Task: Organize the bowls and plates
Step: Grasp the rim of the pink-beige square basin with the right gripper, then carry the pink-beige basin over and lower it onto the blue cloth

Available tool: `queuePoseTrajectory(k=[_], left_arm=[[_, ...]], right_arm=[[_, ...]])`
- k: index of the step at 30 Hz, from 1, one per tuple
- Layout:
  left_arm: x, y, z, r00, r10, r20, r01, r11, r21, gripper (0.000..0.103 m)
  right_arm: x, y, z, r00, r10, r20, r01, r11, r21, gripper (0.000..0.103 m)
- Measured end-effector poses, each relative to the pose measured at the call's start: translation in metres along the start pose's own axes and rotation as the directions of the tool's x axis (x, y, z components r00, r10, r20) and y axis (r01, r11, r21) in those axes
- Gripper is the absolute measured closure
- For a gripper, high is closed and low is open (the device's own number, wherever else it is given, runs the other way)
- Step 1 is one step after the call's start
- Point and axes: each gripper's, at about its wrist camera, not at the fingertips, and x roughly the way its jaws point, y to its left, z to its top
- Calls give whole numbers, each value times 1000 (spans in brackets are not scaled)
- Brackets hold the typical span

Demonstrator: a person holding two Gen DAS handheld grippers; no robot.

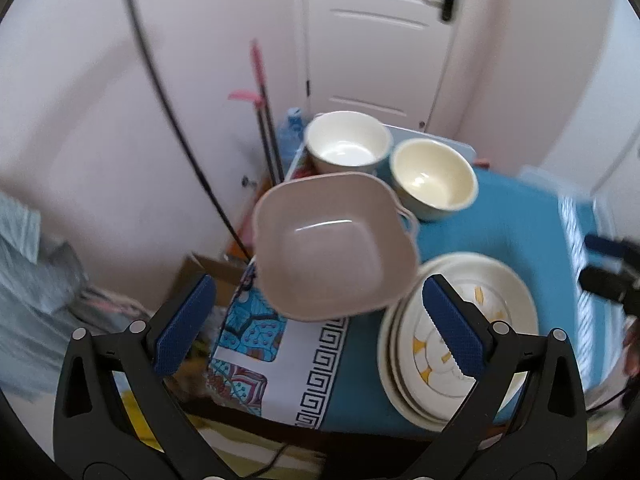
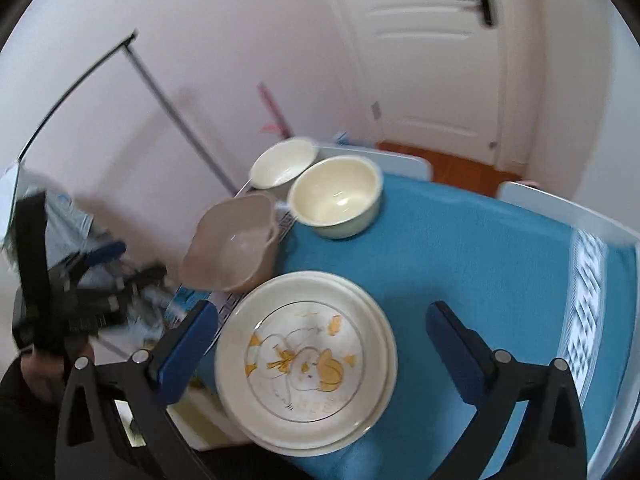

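Note:
A stack of cream plates [image 2: 304,360], the top one printed with a yellow duck, lies on the blue-clothed table [image 2: 460,248]. My right gripper [image 2: 323,306] hangs open above it, nothing between its pads. A beige square bowl [image 1: 332,240] stands at the table's left edge. My left gripper [image 1: 320,280] is open above it and holds nothing. Behind are a white bowl [image 1: 348,142] and a cream bowl [image 1: 434,178], side by side. The plate stack [image 1: 460,336] lies right of the square bowl [image 2: 232,240]. The cream bowl [image 2: 336,200] and white bowl [image 2: 284,162] stand apart.
A white door [image 2: 436,60] and pale walls close the room behind the table. A metal clothes rack [image 2: 160,92] and a pink-handled broom [image 1: 258,80] stand to the left. A water bottle [image 1: 292,132] and white chair backs [image 2: 404,164] sit at the far edge.

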Motion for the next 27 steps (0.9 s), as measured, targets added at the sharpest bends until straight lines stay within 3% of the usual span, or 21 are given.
queuePoseTrajectory(k=[3, 7, 10, 13, 16, 18, 26, 27], left_arm=[[11, 34, -4, 999, -32, -19, 30, 996, -85, 0], [31, 51, -18, 996, -53, -74, 46, 995, -93, 1], [54, 58, -25, 988, -98, -119, 85, 990, -110, 3], [71, 61, -27, 978, -146, -147, 128, 983, -129, 15], [90, 64, -26, 967, -192, -170, 167, 975, -149, 28], [102, 65, -23, 960, -209, -186, 181, 971, -155, 39], [129, 59, -14, 944, -233, -235, 209, 970, -124, 55], [131, 58, -14, 942, -235, -241, 212, 970, -117, 60]], right_arm=[[16, 11, 18, 1000, 19, -2, -19, 1000, -25, 0], [46, 34, 34, 1000, 1, -7, -2, 998, -67, 0], [78, 43, 39, 998, 11, -58, -15, 998, -65, 0], [110, 46, 39, 993, 18, -116, -23, 999, -43, 1], [137, 50, 39, 983, 34, -178, -38, 999, -21, 19], [149, 50, 41, 977, 38, -208, -42, 999, -17, 36], [179, 49, 43, 966, 26, -256, -23, 1000, 13, 68], [180, 49, 42, 966, 23, -258, -20, 1000, 15, 69]])
